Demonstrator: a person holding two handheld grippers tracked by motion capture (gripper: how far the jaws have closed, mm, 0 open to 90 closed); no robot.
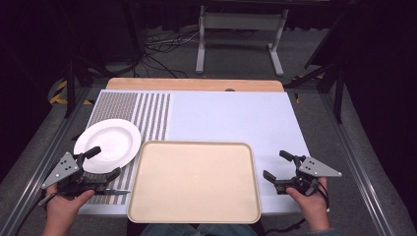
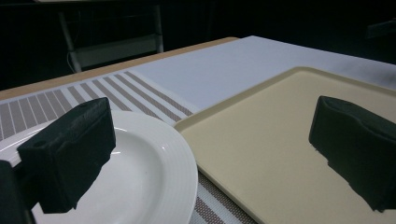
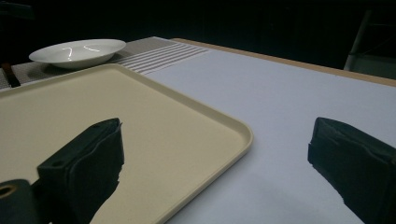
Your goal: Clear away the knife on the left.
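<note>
a small dark-handled knife [image 1: 112, 191] is lying half hidden under the left gripper [image 1: 102, 162], jaws gaping, beside the round white plate [image 1: 110, 142] and beige rectangular tray [image 1: 195, 182]; right gripper [image 1: 276, 165] is gaping too.

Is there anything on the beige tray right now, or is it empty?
Empty. The high view shows the tray bare across its whole surface; the white plate sits beside it on the striped mat, not on it.

A pale wooden table [image 1: 196, 84] is covered by a white sheet [image 1: 231, 118]. A brown-and-white striped placemat [image 1: 147, 110] lies on the sheet's left part. Beyond the table, on grey carpet [image 1: 236, 54], stands a white metal frame [image 1: 241, 22], with black cables [image 1: 157, 49] tangled to its left.
</note>
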